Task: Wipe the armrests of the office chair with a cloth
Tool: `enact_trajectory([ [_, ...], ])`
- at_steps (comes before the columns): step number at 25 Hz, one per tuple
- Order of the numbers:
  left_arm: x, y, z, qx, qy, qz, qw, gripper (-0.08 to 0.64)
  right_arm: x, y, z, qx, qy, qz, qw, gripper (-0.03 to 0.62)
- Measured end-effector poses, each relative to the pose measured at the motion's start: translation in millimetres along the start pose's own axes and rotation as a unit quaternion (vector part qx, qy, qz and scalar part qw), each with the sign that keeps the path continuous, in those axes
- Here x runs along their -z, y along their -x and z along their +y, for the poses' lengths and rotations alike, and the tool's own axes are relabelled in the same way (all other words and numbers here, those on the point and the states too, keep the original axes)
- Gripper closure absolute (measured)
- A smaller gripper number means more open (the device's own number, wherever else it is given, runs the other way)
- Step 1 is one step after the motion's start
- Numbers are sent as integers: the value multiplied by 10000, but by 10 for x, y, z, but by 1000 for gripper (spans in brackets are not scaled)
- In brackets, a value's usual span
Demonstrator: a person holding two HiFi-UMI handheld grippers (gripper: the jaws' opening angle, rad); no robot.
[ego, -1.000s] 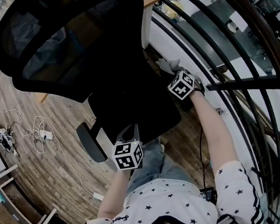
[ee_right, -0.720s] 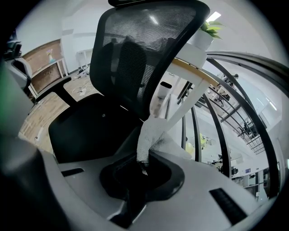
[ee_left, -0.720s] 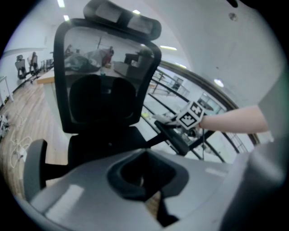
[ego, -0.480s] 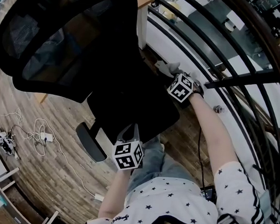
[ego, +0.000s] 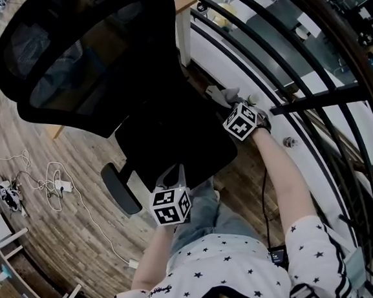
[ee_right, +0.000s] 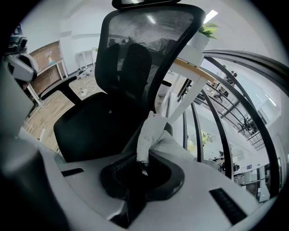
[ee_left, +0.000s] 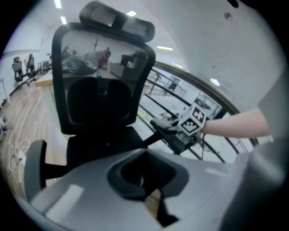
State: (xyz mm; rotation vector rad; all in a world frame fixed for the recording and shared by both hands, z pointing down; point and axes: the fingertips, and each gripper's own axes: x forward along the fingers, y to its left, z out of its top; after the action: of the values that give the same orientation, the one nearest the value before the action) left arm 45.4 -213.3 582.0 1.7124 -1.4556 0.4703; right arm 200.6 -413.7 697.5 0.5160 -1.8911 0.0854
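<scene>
A black office chair (ego: 174, 137) with a mesh back (ego: 84, 52) stands in front of me. My right gripper (ego: 232, 104) is shut on a pale cloth (ego: 222, 93) that lies on the chair's right armrest (ee_left: 174, 139); the pad is mostly hidden under it. In the right gripper view the cloth (ee_right: 149, 135) sticks up out of the closed jaws of that gripper (ee_right: 142, 166). My left gripper (ego: 174, 175) hovers at the seat's front edge, shut and holding nothing, a little right of the left armrest (ego: 121, 188). That armrest also shows in the left gripper view (ee_left: 34, 167).
A black metal railing (ego: 294, 102) runs close along the chair's right side, just beyond the right gripper. White cables and a plug strip (ego: 53, 185) lie on the wood floor at the left. A white desk leg (ego: 182, 34) stands behind the chair.
The right gripper and the cloth have slid slightly along the right armrest toward me. The left gripper has stayed where it was.
</scene>
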Motion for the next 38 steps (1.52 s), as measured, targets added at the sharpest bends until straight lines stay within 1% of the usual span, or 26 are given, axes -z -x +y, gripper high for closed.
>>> enact_trajectory([
  [11,38,75,-72,69,-52,-40,10000,557,239,131,175,-50,47,109,9999,565],
  [32,141,182,-190,193,-230,-55,9995,557,646,361,471,-26,-105,155,9998,565],
  [38,169,204,-249,229,-272,-61,9993,557,752,433,569,-43,-53,181,9998,565],
])
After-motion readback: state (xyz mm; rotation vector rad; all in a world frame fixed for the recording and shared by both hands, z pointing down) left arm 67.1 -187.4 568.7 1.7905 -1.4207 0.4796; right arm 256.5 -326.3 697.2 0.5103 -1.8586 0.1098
